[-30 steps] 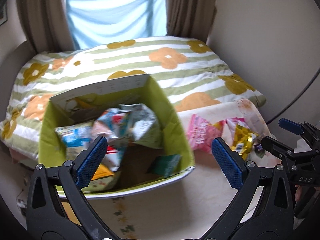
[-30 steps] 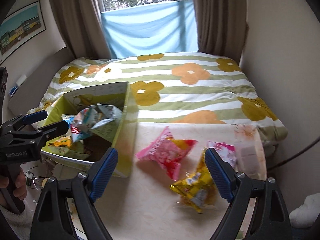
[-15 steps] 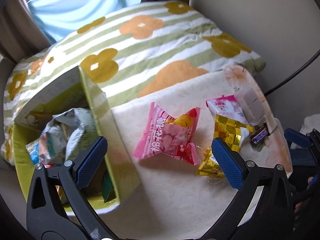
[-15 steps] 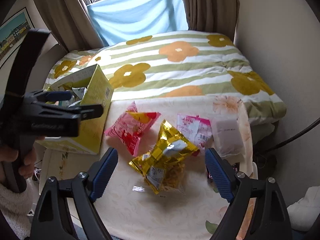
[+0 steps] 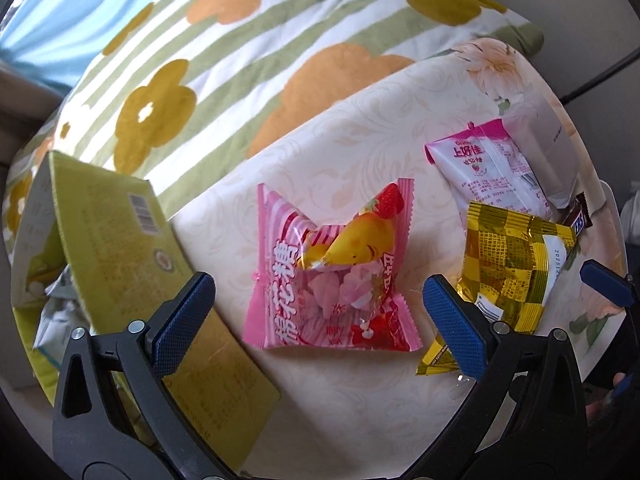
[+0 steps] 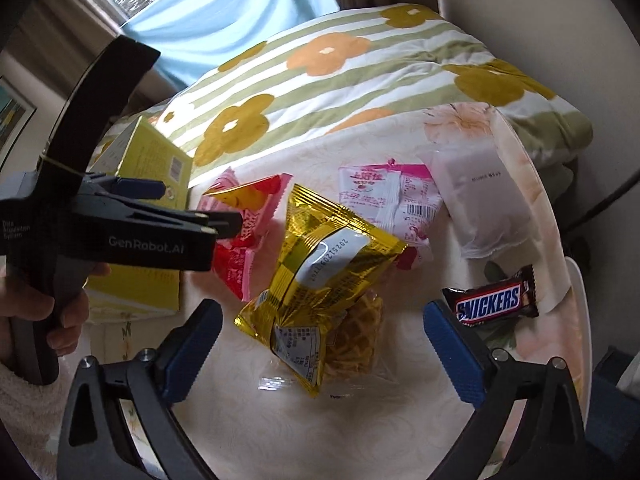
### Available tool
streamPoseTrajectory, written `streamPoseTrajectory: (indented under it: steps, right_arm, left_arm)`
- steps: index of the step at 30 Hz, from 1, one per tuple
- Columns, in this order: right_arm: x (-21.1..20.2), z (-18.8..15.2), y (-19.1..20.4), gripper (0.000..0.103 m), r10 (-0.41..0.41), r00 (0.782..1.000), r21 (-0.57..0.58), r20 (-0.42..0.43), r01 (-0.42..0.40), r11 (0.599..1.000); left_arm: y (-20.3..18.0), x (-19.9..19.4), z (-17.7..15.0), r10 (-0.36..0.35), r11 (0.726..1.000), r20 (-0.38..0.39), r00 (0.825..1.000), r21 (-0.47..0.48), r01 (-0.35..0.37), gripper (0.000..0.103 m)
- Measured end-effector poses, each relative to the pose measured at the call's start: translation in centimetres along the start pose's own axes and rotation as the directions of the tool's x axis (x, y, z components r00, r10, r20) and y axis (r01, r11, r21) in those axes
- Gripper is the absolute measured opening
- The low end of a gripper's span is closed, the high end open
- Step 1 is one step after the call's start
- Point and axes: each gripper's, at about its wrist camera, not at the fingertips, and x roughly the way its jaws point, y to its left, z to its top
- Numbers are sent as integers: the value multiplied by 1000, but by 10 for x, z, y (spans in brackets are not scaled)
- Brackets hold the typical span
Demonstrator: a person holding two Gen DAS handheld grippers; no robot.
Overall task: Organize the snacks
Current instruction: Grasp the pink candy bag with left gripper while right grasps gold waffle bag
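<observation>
Green box [image 5: 120, 248] at left holds crumpled packets [image 5: 54, 316]. Snickers bar [image 6: 494, 302] far right, gold bag [image 6: 320, 264] stamped 20251209. Left gripper [image 5: 316, 312] and right gripper [image 6: 322, 344] jaws wide apart, empty.

Pink candy bag [image 5: 332, 272], gold checked packet [image 6: 320, 264], yellow-green box [image 5: 116, 240].

Home bedroom: flowered quilt [image 6: 360, 60] on bed, curtained window [image 6: 224, 4].

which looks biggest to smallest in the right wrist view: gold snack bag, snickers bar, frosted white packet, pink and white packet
1. gold snack bag, clearly largest, though it lies nearest the camera.
2. frosted white packet and pink and white packet: about alike; the gold bag covers part of the pink one, so no ranking.
3. Snickers bar, smallest.
</observation>
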Motion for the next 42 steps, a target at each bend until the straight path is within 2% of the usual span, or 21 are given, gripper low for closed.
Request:
streamPoseTrajectory:
  steps: [3,10,13,14,15,19,22,23,25,27,33,42]
  right_arm:
    - [6,-1,5,100,-48,998,24,-35,49,998]
    - [11,-6,11,101,-98,995,116,-6,98,988]
    - [15,-5,14,101,-127,992,135,3,126,983]
    - [17,-4,15,101,-130,991,140,3,129,982]
    - [18,-4,16,101,-137,991,143,5,135,980]
    - [22,-1,21,100,-191,981,129,17,187,974]
    - [25,0,26,100,-217,976,123,26,212,970]
    - [26,0,27,98,-223,974,123,28,218,968]
    - [29,0,28,87,-229,973,122,25,224,967]
    - [34,0,29,71,-231,973,121,14,227,966]
    - [41,0,30,55,-237,971,125,1,236,964]
    - [33,-4,33,46,-223,975,116,23,219,969]
  left_arm:
    - [2,12,3,-9,999,-31,999,32,10,103]
    - [12,39,8,-107,994,-116,987,22,110,103]
    - [15,47,8,-142,989,-138,980,15,146,98]
    - [16,50,7,-169,985,-154,973,4,172,90]
    - [17,52,8,-190,982,-163,968,-8,191,90]
    - [17,52,10,-204,979,-169,964,-5,206,88]
    - [15,51,9,-211,976,-161,964,18,217,80]
    - [13,50,9,-207,977,-156,966,27,213,78]
    - [10,48,8,-200,977,-144,969,42,207,75]
    - [9,46,6,-195,978,-131,972,50,203,73]
    - [8,41,0,-208,975,-114,971,52,215,70]
    - [12,36,-3,-209,975,-95,973,50,215,69]
